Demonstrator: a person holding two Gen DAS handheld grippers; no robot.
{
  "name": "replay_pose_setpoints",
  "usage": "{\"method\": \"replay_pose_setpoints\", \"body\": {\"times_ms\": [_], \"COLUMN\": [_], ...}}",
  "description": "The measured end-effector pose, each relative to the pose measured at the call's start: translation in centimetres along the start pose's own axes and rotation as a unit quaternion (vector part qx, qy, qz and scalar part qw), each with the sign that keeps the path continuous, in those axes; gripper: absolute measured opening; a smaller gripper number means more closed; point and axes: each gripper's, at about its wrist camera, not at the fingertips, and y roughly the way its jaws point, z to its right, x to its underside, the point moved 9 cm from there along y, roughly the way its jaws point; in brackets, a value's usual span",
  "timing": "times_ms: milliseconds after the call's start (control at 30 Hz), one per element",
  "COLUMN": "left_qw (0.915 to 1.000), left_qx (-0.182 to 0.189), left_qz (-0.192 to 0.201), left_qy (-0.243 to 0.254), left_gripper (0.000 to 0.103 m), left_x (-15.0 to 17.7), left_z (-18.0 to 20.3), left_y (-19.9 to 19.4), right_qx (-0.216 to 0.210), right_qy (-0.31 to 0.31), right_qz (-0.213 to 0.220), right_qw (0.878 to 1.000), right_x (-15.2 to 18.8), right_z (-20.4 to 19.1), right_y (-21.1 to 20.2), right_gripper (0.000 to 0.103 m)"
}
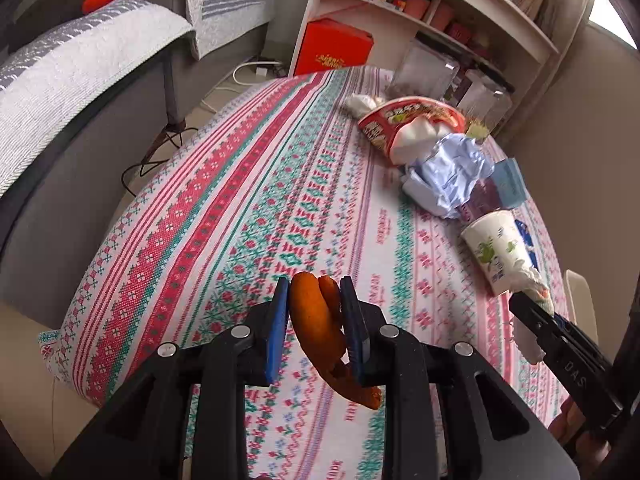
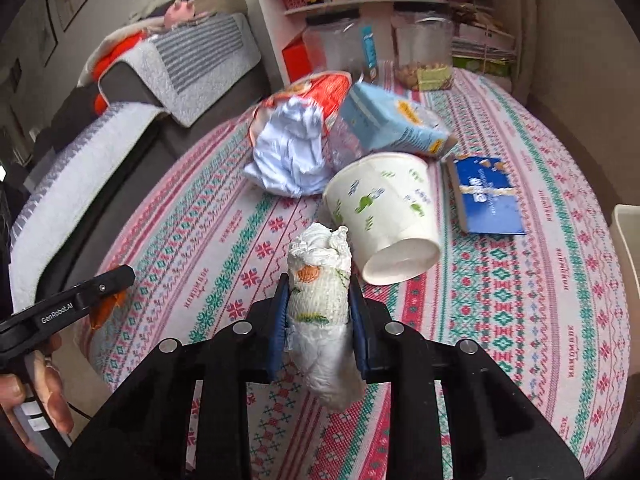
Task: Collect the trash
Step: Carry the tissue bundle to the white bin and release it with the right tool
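Above the bench (image 2: 520,320) near its front edge, the right hand-held gripper (image 2: 318,312) squeezes a rolled tissue wad (image 2: 320,300), long way pointing away toward the tipped paper cup (image 2: 384,208). The left hand-held gripper (image 1: 314,308) pinches an orange peel (image 1: 316,320), hanging lengthwise down.

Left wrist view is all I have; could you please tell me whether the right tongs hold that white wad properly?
Observer: Yes. The right tongs are shut on the tissue wad, with both pads pressing its sides.
Operator: Thank you. What is the blue sliver behind the cup?
Observer: It is a flat blue box lying on the cloth beside the cup, which is tipped on its side.
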Motion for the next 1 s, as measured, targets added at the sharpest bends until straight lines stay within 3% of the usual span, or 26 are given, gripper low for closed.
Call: {"method": "replay_pose_setpoints", "body": {"times_ms": [433, 1000], "left_qw": [0.9988, 0.9871], "left_qx": [0.027, 0.084], "left_qz": [0.024, 0.004], "left_qy": [0.033, 0.136], "left_gripper": [0.026, 0.026], "left_x": [-0.7, 1.0], "left_z": [8.7, 24.3], "left_y": [-1.1, 1.4], "right_qx": [0.041, 0.135], "right_qy": [0.051, 0.136], "right_qz": [0.048, 0.08], "right_qw": [0.997, 0.978], "right_x": [-0.5, -0.4], "right_z": [7.0, 22.9], "right_y": [-4.4, -10.1], "right_gripper": [0.027, 0.027]}}
